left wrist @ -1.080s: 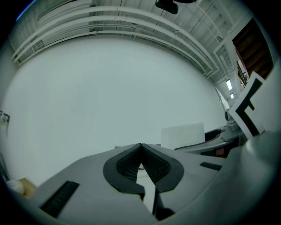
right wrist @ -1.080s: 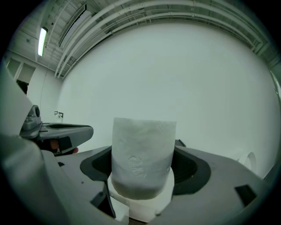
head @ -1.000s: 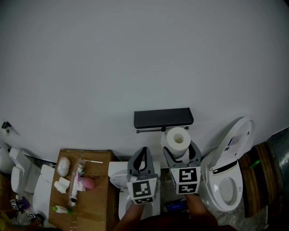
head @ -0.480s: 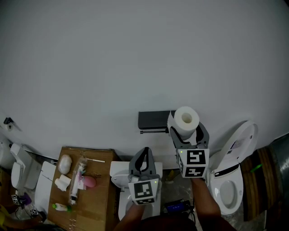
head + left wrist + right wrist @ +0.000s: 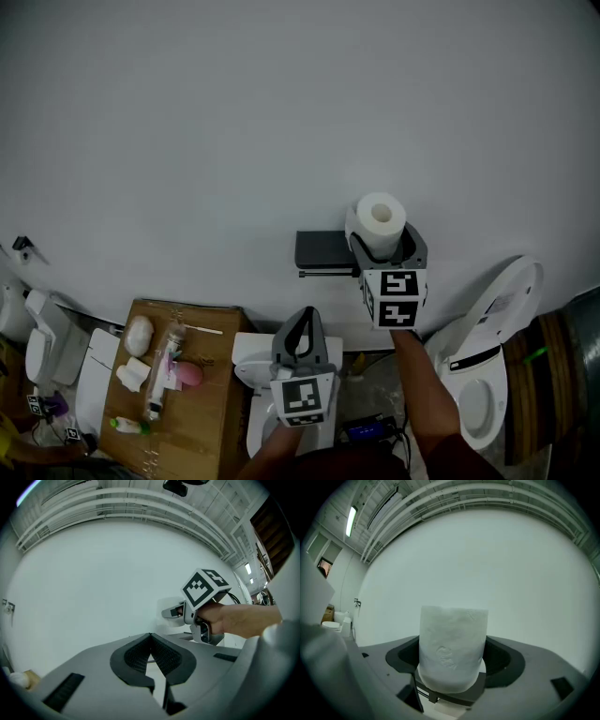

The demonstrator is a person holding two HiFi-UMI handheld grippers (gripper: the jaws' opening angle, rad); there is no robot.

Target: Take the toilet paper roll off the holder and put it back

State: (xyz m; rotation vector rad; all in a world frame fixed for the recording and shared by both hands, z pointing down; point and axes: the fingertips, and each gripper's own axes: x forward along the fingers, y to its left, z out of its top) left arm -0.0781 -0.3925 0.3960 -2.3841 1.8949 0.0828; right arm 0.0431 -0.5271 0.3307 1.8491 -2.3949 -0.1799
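Note:
A white toilet paper roll (image 5: 379, 221) is held up against the white wall, clamped between the jaws of my right gripper (image 5: 382, 239). In the right gripper view the roll (image 5: 452, 644) stands upright between the dark jaws and fills the middle. The black wall holder (image 5: 324, 250) with its thin rail sits just left of and below the roll, partly hidden by the right gripper. My left gripper (image 5: 302, 336) hangs lower, over a white toilet tank; its jaws meet at the tips with nothing between them (image 5: 150, 637).
An open toilet (image 5: 487, 361) with raised lid stands at lower right. A brown cardboard box (image 5: 141, 412) at lower left carries bottles and small toiletries. A white fixture (image 5: 42, 342) sits at the far left. The white wall fills the upper view.
My right gripper has lifted the roll from below the holder up and slightly right, above the holder's level. The left gripper has barely moved.

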